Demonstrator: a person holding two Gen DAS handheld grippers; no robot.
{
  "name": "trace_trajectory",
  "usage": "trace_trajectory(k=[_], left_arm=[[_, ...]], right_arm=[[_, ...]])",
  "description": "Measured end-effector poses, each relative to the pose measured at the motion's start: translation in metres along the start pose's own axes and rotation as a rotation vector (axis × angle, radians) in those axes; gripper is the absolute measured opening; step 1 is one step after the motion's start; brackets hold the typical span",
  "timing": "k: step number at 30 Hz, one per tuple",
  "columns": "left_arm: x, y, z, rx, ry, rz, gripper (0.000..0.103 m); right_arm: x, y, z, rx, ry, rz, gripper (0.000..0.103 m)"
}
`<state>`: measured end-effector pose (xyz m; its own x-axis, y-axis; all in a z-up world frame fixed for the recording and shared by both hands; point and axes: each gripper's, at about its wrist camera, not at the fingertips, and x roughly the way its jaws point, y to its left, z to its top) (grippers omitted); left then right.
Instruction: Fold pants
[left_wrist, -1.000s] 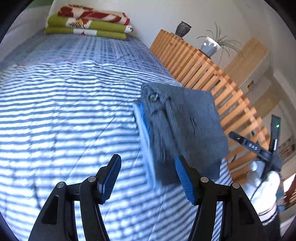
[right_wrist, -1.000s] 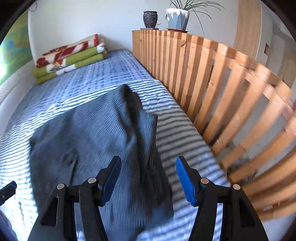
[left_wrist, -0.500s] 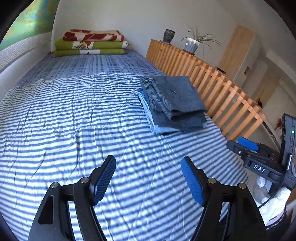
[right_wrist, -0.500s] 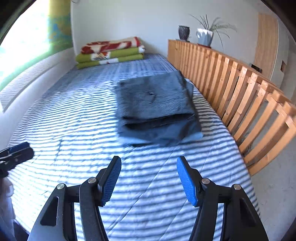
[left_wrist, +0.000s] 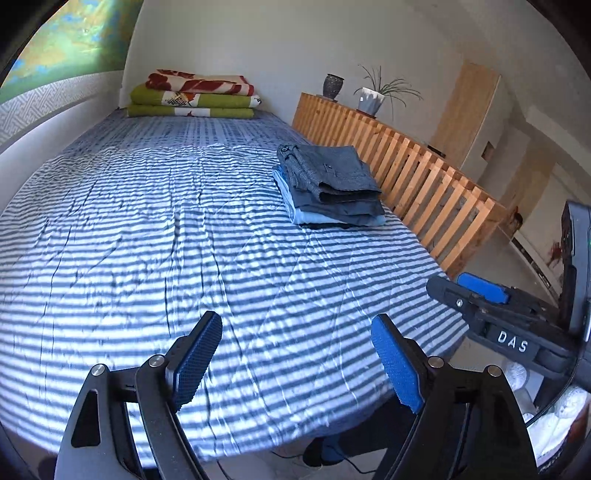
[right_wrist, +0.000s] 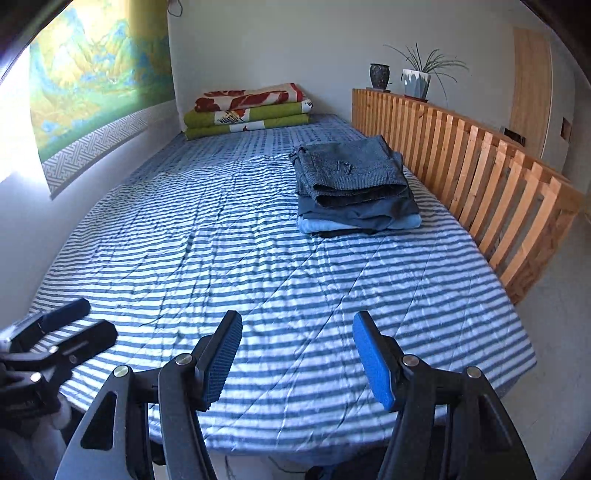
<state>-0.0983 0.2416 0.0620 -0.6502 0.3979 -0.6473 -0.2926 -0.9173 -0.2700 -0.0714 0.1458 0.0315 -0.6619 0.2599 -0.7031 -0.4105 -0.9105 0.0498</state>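
Wall art (right_wrist: 99, 74) fills the left of the right wrist view, while the left wrist view catches only a corner of it and instead shows a dark shoe (left_wrist: 319, 452), or so we take it, on the floor below the bed edge. Both views show the pants (left_wrist: 327, 173), grey and folded square with a button on top, capping a stack of folded clothes (left_wrist: 332, 214) on the striped bed (left_wrist: 166, 240), just beside the slatted rail (left_wrist: 424, 184) and well apart from both grippers. Our left gripper (left_wrist: 295, 362) hangs over the near edge of the bed, tilted down, fingers wide apart, having just been opening, with nothing between them. Our right gripper (right_wrist: 295, 354) points the same way, fingers apart and empty. Each gripper shows at the margin of the other's view.
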Motion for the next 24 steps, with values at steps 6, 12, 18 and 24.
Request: trace_trajectory(k=[6, 12, 18, 24], left_arm=[[-0.021, -0.023, -0.035, 0.036, 0.024, 0.019, 0.086], [-0.051, -0.030, -0.035, 0.034, -0.021, 0.058, 0.091], [-0.056, -0.027, -0.025, 0.052, -0.050, 0.112, 0.095], [-0.032, -0.014, -0.017, 0.040, -0.020, 0.120, 0.095]], right_arm=[[-0.034, 0.008, -0.024, -0.019, -0.042, -0.053, 0.058], [-0.052, 0.006, -0.034, -0.025, -0.075, -0.085, 0.059], [-0.045, 0.006, -0.031, -0.016, -0.076, -0.092, 0.059], [-0.016, 0.009, -0.027, -0.011, -0.027, -0.080, 0.059]])
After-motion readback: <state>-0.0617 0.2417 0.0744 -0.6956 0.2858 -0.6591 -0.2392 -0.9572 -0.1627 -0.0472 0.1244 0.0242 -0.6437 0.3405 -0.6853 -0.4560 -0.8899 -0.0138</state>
